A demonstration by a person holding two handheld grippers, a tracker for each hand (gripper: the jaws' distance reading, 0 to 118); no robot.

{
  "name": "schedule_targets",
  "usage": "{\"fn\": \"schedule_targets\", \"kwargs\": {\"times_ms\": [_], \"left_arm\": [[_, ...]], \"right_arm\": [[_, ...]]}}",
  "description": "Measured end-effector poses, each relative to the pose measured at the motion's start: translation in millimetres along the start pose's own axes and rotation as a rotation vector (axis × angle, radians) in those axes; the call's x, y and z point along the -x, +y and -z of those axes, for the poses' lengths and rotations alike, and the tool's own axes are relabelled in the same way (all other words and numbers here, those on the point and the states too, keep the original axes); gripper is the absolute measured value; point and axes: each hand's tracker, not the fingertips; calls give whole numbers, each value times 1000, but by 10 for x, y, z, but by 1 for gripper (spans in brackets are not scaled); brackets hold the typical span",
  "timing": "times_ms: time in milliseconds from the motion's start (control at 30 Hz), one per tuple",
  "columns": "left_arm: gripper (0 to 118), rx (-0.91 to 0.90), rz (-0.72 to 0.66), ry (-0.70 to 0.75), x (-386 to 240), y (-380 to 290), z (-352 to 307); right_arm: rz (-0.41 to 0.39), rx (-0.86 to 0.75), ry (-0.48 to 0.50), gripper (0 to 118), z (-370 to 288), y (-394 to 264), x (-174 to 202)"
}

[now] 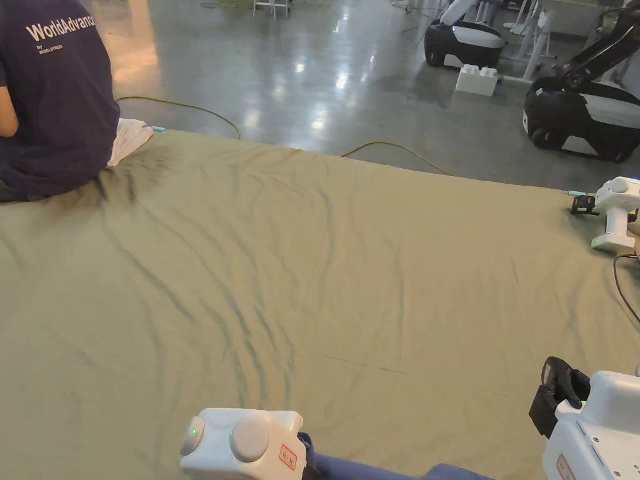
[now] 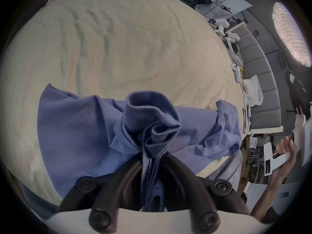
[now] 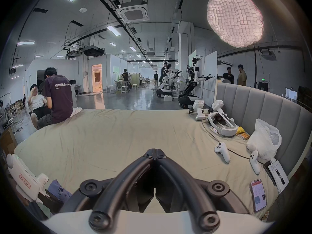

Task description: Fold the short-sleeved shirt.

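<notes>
— While the left gripper (image 2: 152, 155) sits low over the near edge of the bed sheet (image 2: 118, 43), what is it doing?

— Its two black jaws are pinched together on a bunched fold of the blue short-sleeved shirt (image 2: 81, 128) — cloth runs down between them and bulges out past the tips in a rolled lump.

— And the rest of the garment?

— It spreads crumpled on the sheet to both sides of that gripper; one part reaches left of the jaws, another, with a hemmed edge, reaches right toward the bed's side. In the head view a strip of blue shows just right of the gripper's white body.

— What lies further right?

— The right gripper (image 3: 155, 150), held by a hand (image 2: 285, 150), hangs above the sheet with nothing in it. Its jaws meet at the tips, bare sheet beyond them.

— Beyond that gripper?

— Ahead and right of it two white controllers (image 3: 222, 151) lie on the sheet, a phone (image 3: 258, 194) nearer, a white plastic bag (image 3: 265, 139) against the grey headboard (image 3: 270, 102). Far off to the left, a person (image 3: 58, 97) sits on the bed's far edge.
</notes>
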Motion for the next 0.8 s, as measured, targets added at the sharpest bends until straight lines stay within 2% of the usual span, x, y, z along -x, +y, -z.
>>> {"fn": "schedule_targets", "kwargs": {"times_ms": [67, 200, 233, 400, 500, 533, 633, 733, 800], "left_arm": [[17, 3, 9, 1, -27, -12, -50], [47, 21, -13, -130, 20, -28, -248], [49, 8, -3, -136, 33, -38, -325], [48, -64, 12, -197, 96, -26, -702], [34, -116, 23, -171, 146, 10, -744], [24, -119, 18, -143, 160, 40, -718], [22, -110, 26, -89, 127, 88, -566], [19, -30, 87, -5, -11, 88, -277], [17, 15, 122, -3, -120, 50, -90]], "right_arm": [[0, 3, -5, 0, 0, -6, -12], [1, 9, -7, 0, -3, -9, -22], [0, 10, -7, 0, -4, -10, -23], [-2, 15, -4, 0, -6, -21, -30], [-2, 15, -4, 0, -15, -18, -30], [-1, 16, -3, 0, -18, -15, -32], [-4, 17, -6, 0, -27, -14, -36], [-9, 19, -8, 0, -30, -23, -46], [-12, 21, -10, 0, -27, -37, -55]]}}
